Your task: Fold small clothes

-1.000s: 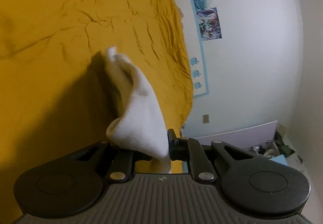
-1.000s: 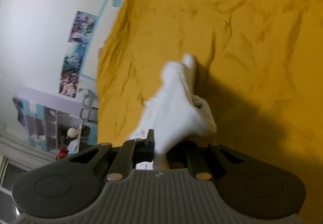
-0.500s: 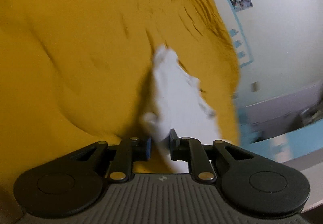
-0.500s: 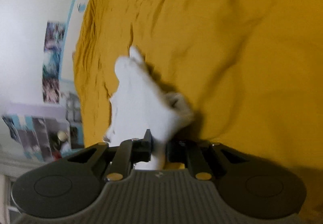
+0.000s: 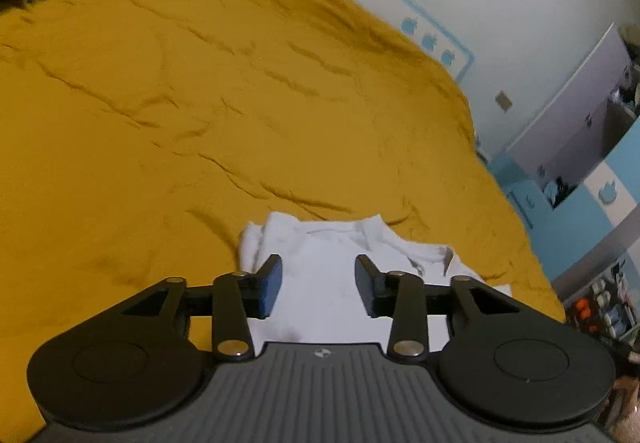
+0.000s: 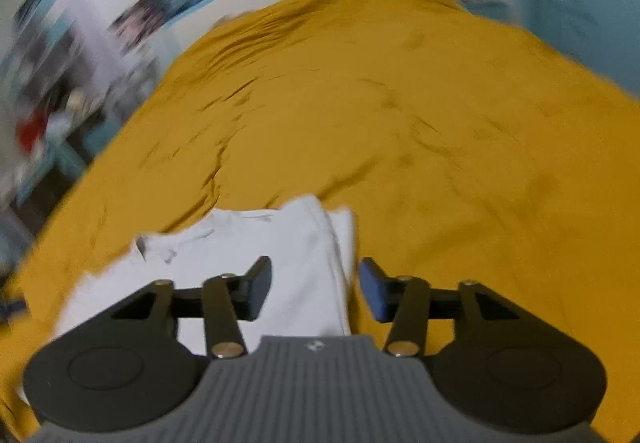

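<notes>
Now 1 white garment (image 5: 320, 275) lies flat; 2 tongs (image 5: 319, 285) (image 6: 315, 289) gape.

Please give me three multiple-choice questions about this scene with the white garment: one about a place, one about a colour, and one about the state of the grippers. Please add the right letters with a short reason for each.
1. Where does the white garment lie?
A. on the bed cover
B. on a wooden chair
C. in a drawer

2. Which colour has the bed cover?
A. dark green
B. mustard yellow
C. pink

3. In what state are the left gripper and the right gripper?
A. both shut on the garment
B. only the left one open
C. both open, holding nothing

Answers:
1 A: the garment rests spread on the cover in both views.
2 B: the wrinkled fabric is mustard yellow.
3 C: the jaws of each gripper stand apart, and the cloth lies below them.
</notes>
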